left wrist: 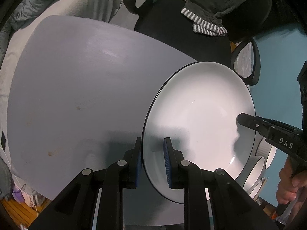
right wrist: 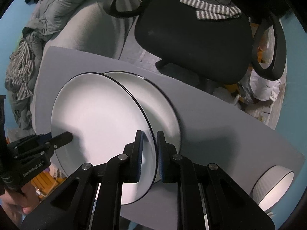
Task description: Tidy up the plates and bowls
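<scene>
A pale grey worktop (left wrist: 76,88) fills the space before me, in a room with blue walls.

Nearest in my left view, my left gripper (left wrist: 152,161) straddles the rim of a white plate (left wrist: 201,118) with a thin dark edge. One blue-padded finger sits behind the rim and one in front, with a visible gap, so they look apart rather than clamped. The plate is tilted up on edge toward me. On its far side, my right gripper's tip reaches over the opposite rim.

Nearest in my right view, my right gripper (right wrist: 148,157) has its fingers on either side of the same plate's (right wrist: 99,118) rim, close against it; I cannot tell for sure that they pinch it. My left gripper (right wrist: 63,137) shows at the plate's left edge. Just behind this plate a second white plate (right wrist: 159,103) lies on the worktop, partly covered by the raised one.

To the right, a white ribbed bowl (right wrist: 272,187) lies on its side near the worktop's edge. In the left view, two bowls (left wrist: 257,170) show past the plate.

Beyond the worktop stands a black office chair (right wrist: 191,30) with a striped cloth (right wrist: 213,11) on its seat. Farther left, crumpled clothes (right wrist: 44,19) lie on a grey bed (right wrist: 92,30).
</scene>
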Motion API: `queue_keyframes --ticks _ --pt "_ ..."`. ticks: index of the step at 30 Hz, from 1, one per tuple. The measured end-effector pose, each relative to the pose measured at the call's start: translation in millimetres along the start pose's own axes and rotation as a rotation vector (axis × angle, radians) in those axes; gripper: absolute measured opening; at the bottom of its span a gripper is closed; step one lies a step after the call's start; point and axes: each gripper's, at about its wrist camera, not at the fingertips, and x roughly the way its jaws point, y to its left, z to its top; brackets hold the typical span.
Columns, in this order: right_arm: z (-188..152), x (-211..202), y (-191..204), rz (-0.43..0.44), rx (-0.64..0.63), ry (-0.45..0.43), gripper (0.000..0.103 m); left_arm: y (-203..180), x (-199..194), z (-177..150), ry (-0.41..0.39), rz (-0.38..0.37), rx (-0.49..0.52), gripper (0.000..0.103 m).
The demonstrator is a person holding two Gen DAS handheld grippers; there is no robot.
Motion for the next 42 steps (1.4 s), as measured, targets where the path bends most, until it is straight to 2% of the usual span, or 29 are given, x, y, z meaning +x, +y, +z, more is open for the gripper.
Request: queue_keyframes --ticks 15,24,27,37,38,39,40,42 --pt "3 10 -16 0.028 0.03 0.034 0.014 -11 10 8 0.025 0.047 0.027 0.021" --pt "7 12 -19 0.037 0.092 0.048 0.016 -16 10 11 0.013 0.075 0.043 0.021" --pt "9 13 -17 0.021 0.109 0.062 0.017 -19 11 13 0.024 0.091 0.064 0.025" --pt "10 3 -13 -0.028 0.13 0.086 0.031 -25 13 13 0.039 0.11 0.089 0.029" --pt "11 2 -12 -0.05 0.124 0.082 0.033 -25 13 14 0.041 0.106 0.086 0.029" --pt "10 1 -11 -0.087 0.118 0.076 0.042 -25 12 14 0.041 0.102 0.084 0.029" --pt "11 -1 -10 -0.109 0.109 0.068 0.043 -25 11 15 0.041 0.099 0.08 0.029" --pt "11 -1 -10 -0.09 0.107 0.072 0.043 -25 10 15 0.037 0.093 0.079 0.029"
